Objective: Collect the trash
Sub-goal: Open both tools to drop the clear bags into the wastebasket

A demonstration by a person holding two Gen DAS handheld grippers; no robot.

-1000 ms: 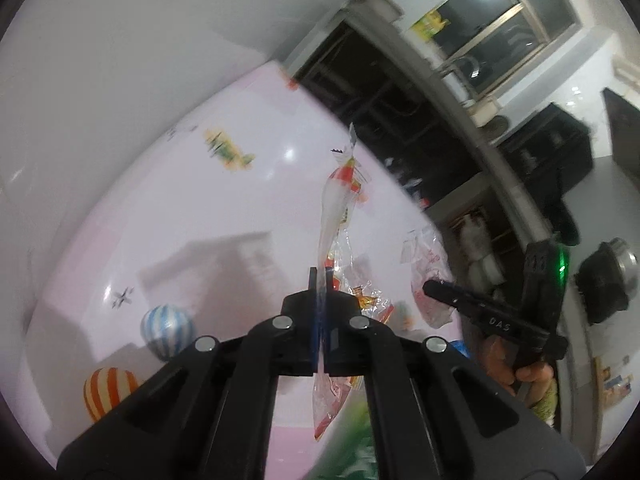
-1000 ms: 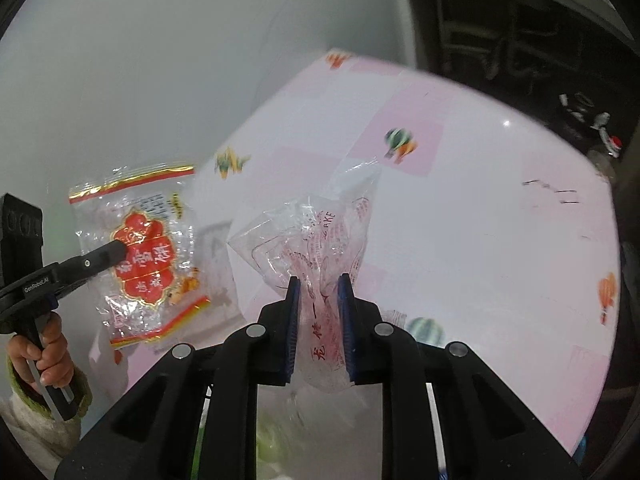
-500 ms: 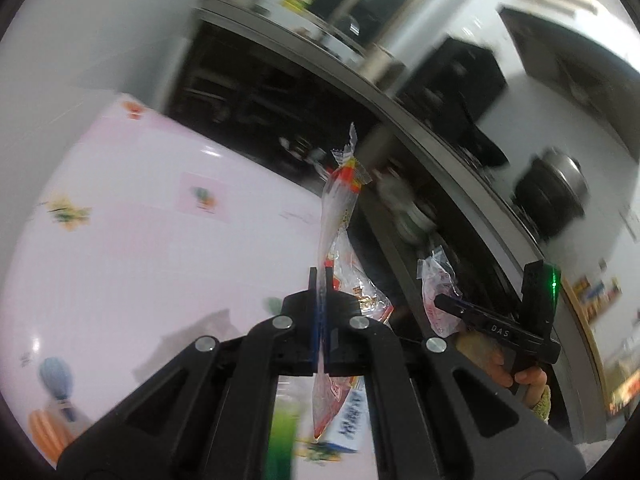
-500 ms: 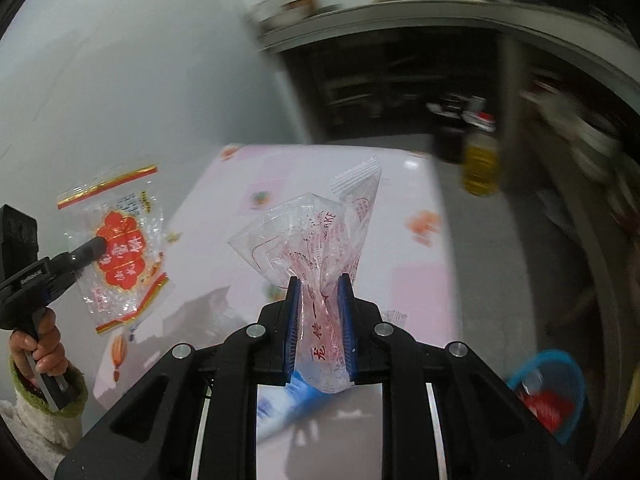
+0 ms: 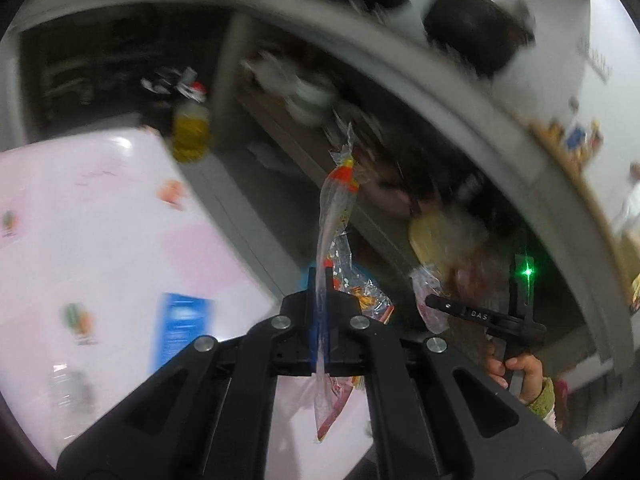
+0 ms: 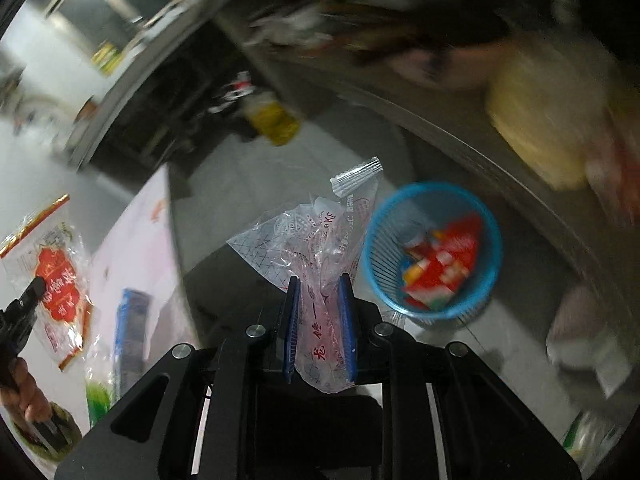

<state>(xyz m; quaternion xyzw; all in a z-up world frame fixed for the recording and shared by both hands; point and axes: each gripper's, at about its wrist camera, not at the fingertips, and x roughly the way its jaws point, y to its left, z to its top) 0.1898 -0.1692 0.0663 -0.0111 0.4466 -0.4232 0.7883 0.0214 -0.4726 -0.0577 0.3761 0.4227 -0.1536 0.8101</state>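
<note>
- The left gripper (image 5: 319,320) was clamped on a clear snack wrapper with a red label (image 5: 334,216), which stood edge-on between the blue pads and rose toward 12 o'clock in the left wrist view.
- In the right wrist view that same wrapper (image 6: 54,276) hung flat at 9 o'clock, its red label facing the camera.
- The right gripper (image 6: 320,328) was closed on a crumpled clear plastic bag with red print (image 6: 316,240), the bag bulging up out of the pads toward 12 o'clock.
- In the left wrist view the right gripper (image 5: 432,302) showed at 3 o'clock with that bag (image 5: 430,300) at its tip and a green light on its body.
- A blue mesh trash basket (image 6: 490,256) stood on the floor at 2 o'clock of the right gripper, near the bag, with red and yellow wrappers (image 6: 438,268) inside.
- The pink worktop (image 5: 100,232) with small printed figures lay at 9 o'clock in the left wrist view, a blue packet (image 5: 178,328) lying on it.
- A yellow bottle (image 6: 274,120) stood on the floor at 11 o'clock, blurred.
</note>
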